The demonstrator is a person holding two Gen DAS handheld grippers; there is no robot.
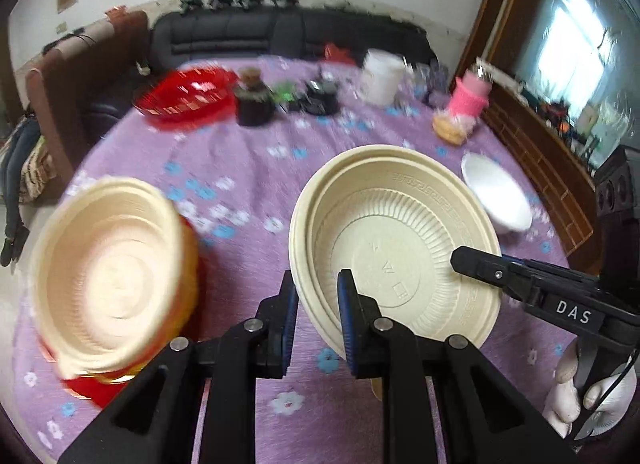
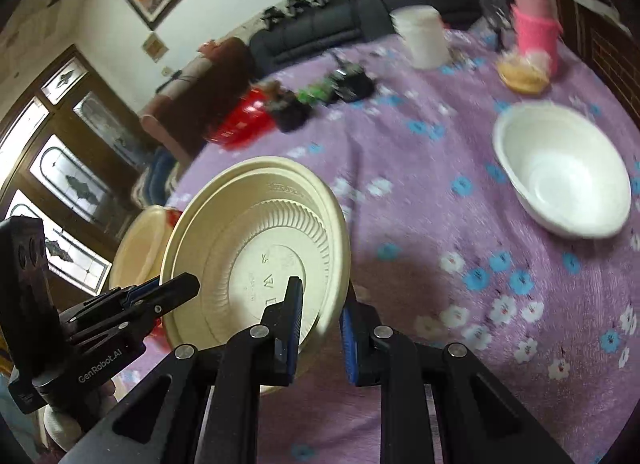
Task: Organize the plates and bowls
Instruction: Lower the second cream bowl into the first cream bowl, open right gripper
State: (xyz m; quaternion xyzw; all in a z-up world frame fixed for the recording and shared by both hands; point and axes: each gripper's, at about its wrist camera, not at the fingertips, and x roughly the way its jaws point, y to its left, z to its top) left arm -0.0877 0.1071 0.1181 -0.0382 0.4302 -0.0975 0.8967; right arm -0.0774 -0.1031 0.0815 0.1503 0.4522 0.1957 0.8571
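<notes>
Left wrist view, reading from the left: a cream bowl stack (image 1: pixel 108 276) sits on something red near the table's left edge, blurred. Next comes the left gripper (image 1: pixel 318 324), its blue pads clamped on the near-left rim of a cream plate (image 1: pixel 396 248). Two rims show, so it looks like two plates nested, though I cannot be sure. Further right, the right gripper (image 1: pixel 476 264) reaches in and pinches the plate's right rim. A white bowl (image 1: pixel 496 192) sits just beyond that, on the purple cloth (image 1: pixel 248 152).

Right wrist view, again from the left: the left gripper (image 2: pixel 176 292) is on the plate's (image 2: pixel 256 248) far-left edge, the bowl stack (image 2: pixel 140 244) peeks out behind it, and the right gripper (image 2: pixel 320 328) has its jaws drawn narrow on the plate's near-right rim. The white bowl (image 2: pixel 560 168) stands apart on the right, empty.

So both grippers hold the plate between them, and it is tilted, seemingly lifted off the cloth rather than resting flat. The step in hand appears to be carrying the plate to its place.

My guess is it belongs by the cream stack on the left, or on a spot of its own. The next move calls for both hands travelling together at matched pace, keeping the thin rim from slipping or flexing, then levelling the plate before letting go
</notes>
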